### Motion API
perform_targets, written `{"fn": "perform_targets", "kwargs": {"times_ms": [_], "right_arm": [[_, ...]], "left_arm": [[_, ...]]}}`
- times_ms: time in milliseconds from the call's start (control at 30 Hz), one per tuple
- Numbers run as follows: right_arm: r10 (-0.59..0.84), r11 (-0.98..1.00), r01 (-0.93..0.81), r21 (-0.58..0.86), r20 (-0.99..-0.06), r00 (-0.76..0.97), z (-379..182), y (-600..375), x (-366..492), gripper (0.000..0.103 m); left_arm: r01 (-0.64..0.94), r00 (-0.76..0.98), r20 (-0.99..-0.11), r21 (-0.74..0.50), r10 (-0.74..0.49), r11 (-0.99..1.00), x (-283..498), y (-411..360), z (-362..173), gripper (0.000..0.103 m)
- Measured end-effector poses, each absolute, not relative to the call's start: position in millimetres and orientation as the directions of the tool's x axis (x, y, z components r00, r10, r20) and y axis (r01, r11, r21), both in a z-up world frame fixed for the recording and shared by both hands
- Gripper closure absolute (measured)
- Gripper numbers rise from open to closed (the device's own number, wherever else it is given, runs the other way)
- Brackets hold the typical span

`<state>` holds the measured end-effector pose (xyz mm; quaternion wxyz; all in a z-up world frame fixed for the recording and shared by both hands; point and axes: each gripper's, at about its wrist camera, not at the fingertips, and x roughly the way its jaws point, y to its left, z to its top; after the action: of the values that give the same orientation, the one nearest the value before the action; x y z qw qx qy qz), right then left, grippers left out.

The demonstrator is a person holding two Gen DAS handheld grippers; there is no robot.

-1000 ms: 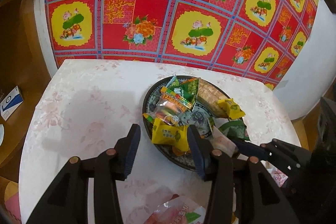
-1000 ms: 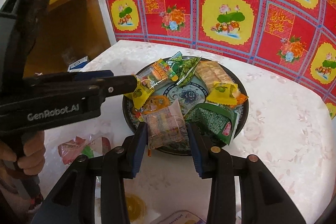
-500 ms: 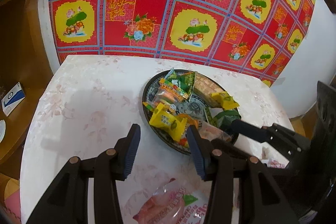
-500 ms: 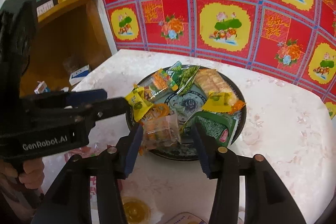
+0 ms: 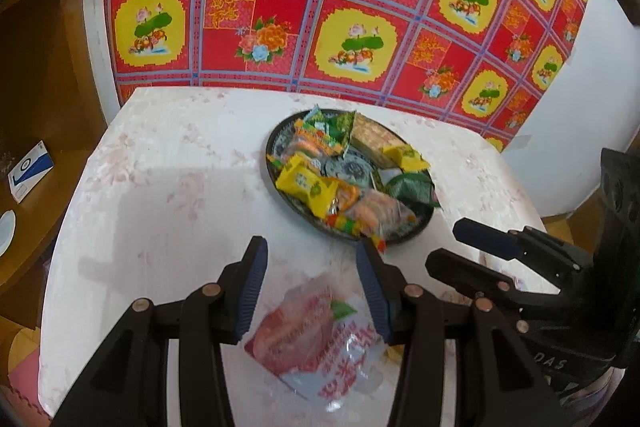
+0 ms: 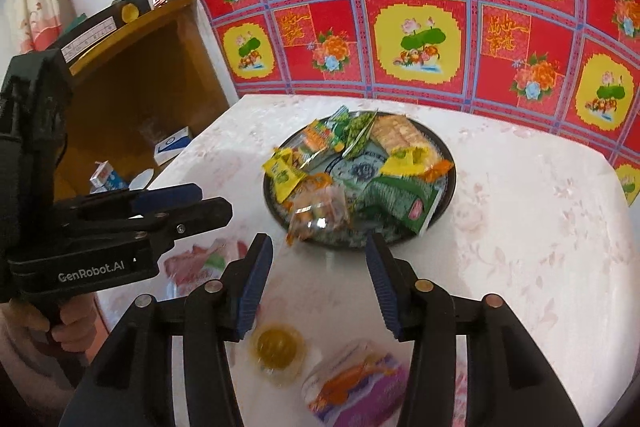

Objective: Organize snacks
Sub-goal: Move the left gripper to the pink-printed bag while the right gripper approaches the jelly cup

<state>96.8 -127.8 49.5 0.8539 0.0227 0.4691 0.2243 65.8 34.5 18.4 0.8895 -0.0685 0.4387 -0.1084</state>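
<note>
Right gripper (image 6: 316, 279) released clear snack (image 6: 320, 213) onto plate (image 6: 448, 187), gaping empty; left gripper (image 5: 308, 287) likewise; near packets blurred.

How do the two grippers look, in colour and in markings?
Both are black plastic. The left gripper and right gripper have ribbed blue pads and round brass-coloured pins. White "GenRobot.AI" lettering marks the left one's body.
</note>
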Motion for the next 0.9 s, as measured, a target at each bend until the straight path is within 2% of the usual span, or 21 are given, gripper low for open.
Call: {"fn": "perform_targets", "kwargs": {"times_ms": [433,733,767,900], "right_arm": [[0.414,0.884,-0.391,0.255,-0.816,0.403,49,-129,67,0.053],[0.42,0.883,-0.379,0.277,-0.827,0.373,41,-134,61,0.053],[0.423,0.882,-0.379,0.28,-0.827,0.371,40,-134,60,0.053],[0.427,0.88,-0.379,0.287,-0.827,0.366,39,-133,60,0.053]], "left_arm": [[0.17,0.553,-0.786,-0.218,-0.276,0.961,43,32,10,0.03],[0.163,0.533,-0.814,-0.168,-0.23,0.972,40,29,-8,0.029],[0.162,0.538,-0.813,-0.16,-0.223,0.974,40,28,-9,0.026],[0.172,0.532,-0.812,-0.176,-0.242,0.969,41,27,-13,0.025]]}}
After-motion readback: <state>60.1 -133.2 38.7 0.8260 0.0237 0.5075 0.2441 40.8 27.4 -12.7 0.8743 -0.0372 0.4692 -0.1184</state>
